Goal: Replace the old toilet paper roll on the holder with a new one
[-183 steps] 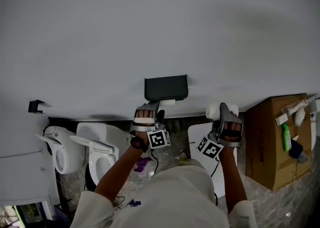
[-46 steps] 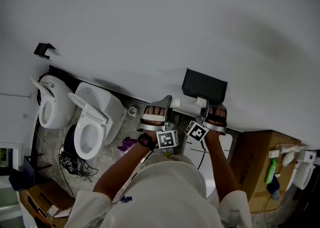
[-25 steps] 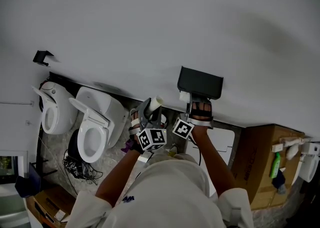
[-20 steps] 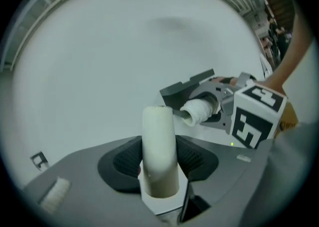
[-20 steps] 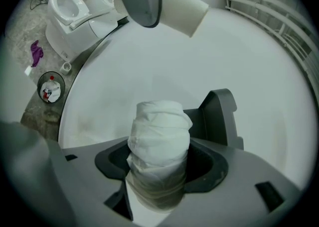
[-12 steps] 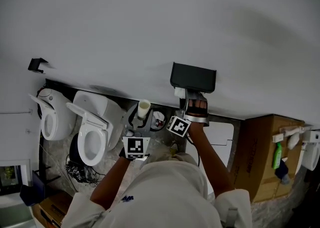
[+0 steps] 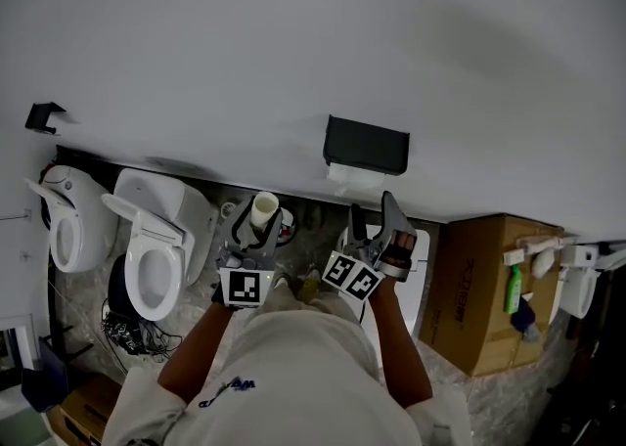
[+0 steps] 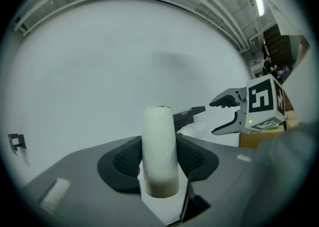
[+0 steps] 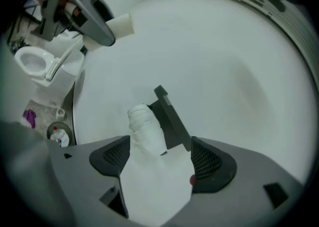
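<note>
a plain white wall [image 7: 293,43] is filling most of the head view, and two white toilets [image 7: 147,239] are standing along its foot on the left, with a brown cardboard box [image 7: 479,288] sitting on the floor to the right. the black holder [image 7: 366,144] is hanging on the wall between them, and the new toilet paper roll [image 7: 354,176] is sitting on it just under the black cover, white and a little crumpled. the right gripper [image 7: 374,211] is hovering below the holder, apart from it – its jaws are standing wide and closing slightly, with nothing pressed between the pads; in the right gripper view the new roll is showing through the gap, farther off at the wall. the left gripper [image 7: 256,224] is well to the left of the holder, over the floor beside the nearer toilet, and is pinching the old roll tube [image 7: 264,209] – a pale bare tube standing upright, both pads pressing on its sides.
</note>
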Available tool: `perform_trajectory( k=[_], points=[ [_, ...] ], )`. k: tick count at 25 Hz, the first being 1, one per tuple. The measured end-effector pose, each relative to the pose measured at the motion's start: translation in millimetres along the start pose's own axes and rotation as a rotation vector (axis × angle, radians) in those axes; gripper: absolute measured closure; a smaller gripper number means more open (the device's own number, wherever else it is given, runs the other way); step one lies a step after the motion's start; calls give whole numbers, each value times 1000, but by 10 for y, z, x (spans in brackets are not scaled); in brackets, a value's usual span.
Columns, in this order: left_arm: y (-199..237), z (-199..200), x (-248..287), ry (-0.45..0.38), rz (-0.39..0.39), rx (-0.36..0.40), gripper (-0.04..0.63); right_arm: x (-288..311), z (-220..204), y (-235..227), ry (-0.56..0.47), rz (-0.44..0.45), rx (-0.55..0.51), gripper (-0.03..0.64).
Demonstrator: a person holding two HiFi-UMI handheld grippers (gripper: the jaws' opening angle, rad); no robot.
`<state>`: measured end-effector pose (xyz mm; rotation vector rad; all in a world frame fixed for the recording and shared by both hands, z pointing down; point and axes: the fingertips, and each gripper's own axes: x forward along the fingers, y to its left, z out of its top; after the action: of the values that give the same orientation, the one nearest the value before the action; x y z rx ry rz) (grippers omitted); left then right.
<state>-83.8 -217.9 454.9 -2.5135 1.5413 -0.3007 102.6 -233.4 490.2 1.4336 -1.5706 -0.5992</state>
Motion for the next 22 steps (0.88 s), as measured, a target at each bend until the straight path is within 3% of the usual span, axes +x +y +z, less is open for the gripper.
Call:
perform_trajectory(
  k=[3,7,12,16,18,20,22],
  points=[
    [-60,111,-36,-29,-52,-35,393,-175,28,-150,-13,18,203,240],
    [-93,157,-143,-70,-111,11,394,-459,122,-244,-39,21,356,239],
    [2,157,-326,-124,-130,-40,394,-755,257,-257,-168,100,697,253],
    [-9,139,-541,-120,-156,46,393,-967,336,-241,-200,62,748,280],
    [41,158,-603,-142,-159,-31,393,-1046,377,-227,-223,64,828,289],
    [103,181,-640,-147,-157,-114,393,-1110,402,-240,-257,99,1003,316],
    [104,230,-696,-146,-174,-49,393,-1175,399,-263,-276,114,1119,322]
  ],
)
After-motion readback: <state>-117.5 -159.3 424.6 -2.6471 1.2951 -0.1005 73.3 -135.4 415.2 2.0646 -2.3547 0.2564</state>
